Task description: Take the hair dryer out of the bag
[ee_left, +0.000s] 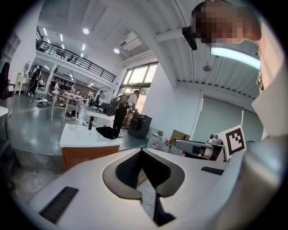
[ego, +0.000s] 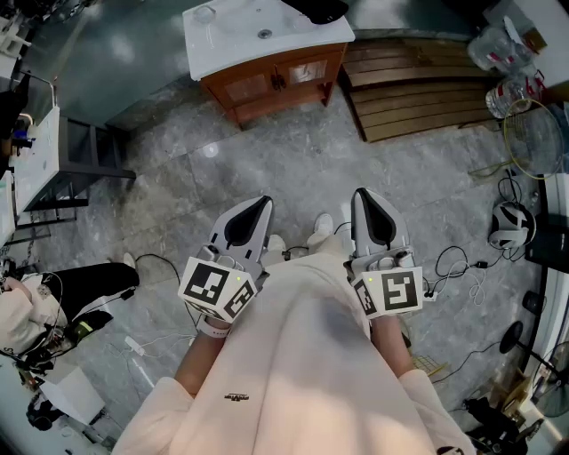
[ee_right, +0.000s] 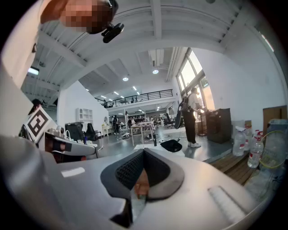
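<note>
- holding left claw and right claw pressed together, empty.
- a dark bag, likely, lies on the white bench; hair dryer unseen.
- dryer probably rigid, smooth: pinch its handle.

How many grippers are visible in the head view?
2. The left gripper is left of centre and the right gripper right of centre, side by side, both with jaws shut and empty. None appear hidden.

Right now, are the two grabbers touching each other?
Apart. The head view shows the left gripper and the right gripper side by side, with grey floor plainly showing in the gap between them.
</note>
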`<state>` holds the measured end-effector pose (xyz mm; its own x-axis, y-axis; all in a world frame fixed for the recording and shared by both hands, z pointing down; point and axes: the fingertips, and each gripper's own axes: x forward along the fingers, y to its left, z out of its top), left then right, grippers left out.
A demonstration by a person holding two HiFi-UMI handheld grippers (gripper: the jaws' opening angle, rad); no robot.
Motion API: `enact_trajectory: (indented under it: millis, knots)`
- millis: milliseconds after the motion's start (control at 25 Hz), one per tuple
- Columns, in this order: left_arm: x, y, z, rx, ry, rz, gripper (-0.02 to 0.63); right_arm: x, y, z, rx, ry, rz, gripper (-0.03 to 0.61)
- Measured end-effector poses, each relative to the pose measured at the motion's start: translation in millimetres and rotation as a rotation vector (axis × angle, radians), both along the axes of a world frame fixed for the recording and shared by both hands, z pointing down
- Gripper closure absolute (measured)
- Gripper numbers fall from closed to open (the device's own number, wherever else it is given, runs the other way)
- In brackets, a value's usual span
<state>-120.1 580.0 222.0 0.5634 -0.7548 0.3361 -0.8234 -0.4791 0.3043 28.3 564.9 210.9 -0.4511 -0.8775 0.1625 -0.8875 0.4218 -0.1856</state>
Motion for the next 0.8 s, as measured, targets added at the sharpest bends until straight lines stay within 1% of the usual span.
enact_trajectory:
  millis: [120, 280, 360, 440, 520, 680, 800]
  knots:
    - [27, -6, -9, 0.028, -0.017, -0.016, 0.606, 28, -5, 0, 0.012, 0.01, 0.016, 0.566]
    - [50, -18, -12, 0.037, -0.029, -0.041, 0.606, 47, -15, 3, 0.002, 0.023, 0.004, 0.566]
    - [63, -23, -13, 0.037, -0.026, -0.041, 0.606, 58, -19, 2, -0.002, -0.017, 0.023, 0.566]
    - [79, -25, -15, 0.039, -0.029, -0.03, 0.606, 72, -22, -3, 0.013, -0.061, 0.057, 0.566]
    - [91, -31, -15, 0.041, -0.039, -0.029, 0.606, 83, -29, -8, 0.03, -0.082, 0.068, 0.566]
    - [90, -53, -17, 0.05, -0.064, -0.097, 0.606, 98, -54, -9, 0.049, -0.067, 0.061, 0.566]
    - [94, -64, -21, 0.08, -0.071, -0.131, 0.606, 112, -67, 5, 0.031, -0.049, 0.054, 0.566]
